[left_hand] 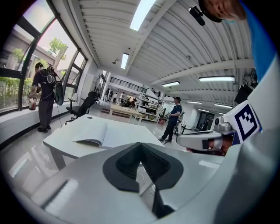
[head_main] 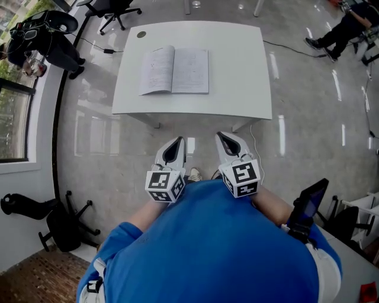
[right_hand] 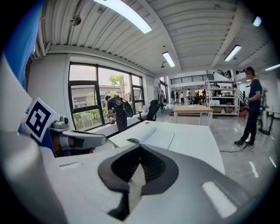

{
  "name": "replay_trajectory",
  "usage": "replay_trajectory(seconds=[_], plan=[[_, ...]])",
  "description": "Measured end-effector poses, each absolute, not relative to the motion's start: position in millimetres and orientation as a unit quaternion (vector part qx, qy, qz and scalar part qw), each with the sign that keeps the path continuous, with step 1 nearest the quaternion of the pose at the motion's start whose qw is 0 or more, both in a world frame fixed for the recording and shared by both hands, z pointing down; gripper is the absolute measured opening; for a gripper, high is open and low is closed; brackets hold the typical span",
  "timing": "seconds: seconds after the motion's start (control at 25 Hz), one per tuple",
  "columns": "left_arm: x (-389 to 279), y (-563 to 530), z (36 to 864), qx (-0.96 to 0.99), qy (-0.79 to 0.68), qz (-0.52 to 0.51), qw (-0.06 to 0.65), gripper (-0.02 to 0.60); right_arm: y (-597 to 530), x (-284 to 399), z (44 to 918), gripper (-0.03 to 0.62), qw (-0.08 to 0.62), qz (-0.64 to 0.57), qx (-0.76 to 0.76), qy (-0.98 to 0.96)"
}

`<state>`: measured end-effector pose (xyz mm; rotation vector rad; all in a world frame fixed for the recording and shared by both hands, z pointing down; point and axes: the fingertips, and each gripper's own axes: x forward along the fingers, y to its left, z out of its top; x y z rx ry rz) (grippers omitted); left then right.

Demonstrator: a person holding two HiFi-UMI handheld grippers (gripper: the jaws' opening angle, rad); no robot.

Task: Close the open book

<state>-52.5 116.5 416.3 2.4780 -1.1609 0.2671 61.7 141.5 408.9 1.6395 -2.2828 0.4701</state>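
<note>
An open book [head_main: 173,71] lies flat on the white table [head_main: 237,94], its left page curling up a little. My left gripper [head_main: 177,142] and right gripper [head_main: 221,137] hang side by side over the floor, short of the table's near edge. Both are shut and hold nothing. In the left gripper view the closed left gripper [left_hand: 141,145] points at the book [left_hand: 98,133], with the right gripper [left_hand: 205,141] beside it. In the right gripper view the closed right gripper [right_hand: 140,148] faces the book [right_hand: 151,136], and the left gripper [right_hand: 74,140] shows at the left.
A small dark round cap [head_main: 141,34] sits at the table's far left corner. A cable [head_main: 95,44] runs over the floor past office chairs [head_main: 112,12]. A person [head_main: 41,41] stands by the window and another [left_hand: 173,118] stands beyond the table. A toppled chair [head_main: 53,219] lies at my left.
</note>
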Motion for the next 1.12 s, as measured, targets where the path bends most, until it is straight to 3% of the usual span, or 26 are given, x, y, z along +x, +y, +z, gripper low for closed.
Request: replay_trajectory(seconds=[0.6,1.12], plan=[[-76.1,86.9,418.2,0.896,-0.389,0.102,0.187,0.008,117.2,31.2,404.6,0.002,0.139,0.162,0.587,-0.781],[-47.1,33.6,434.0,0.879,-0.418,0.114,0.201,0.008,63.2,70.5,414.6,0.002,0.140,0.160,0.570,-0.793]])
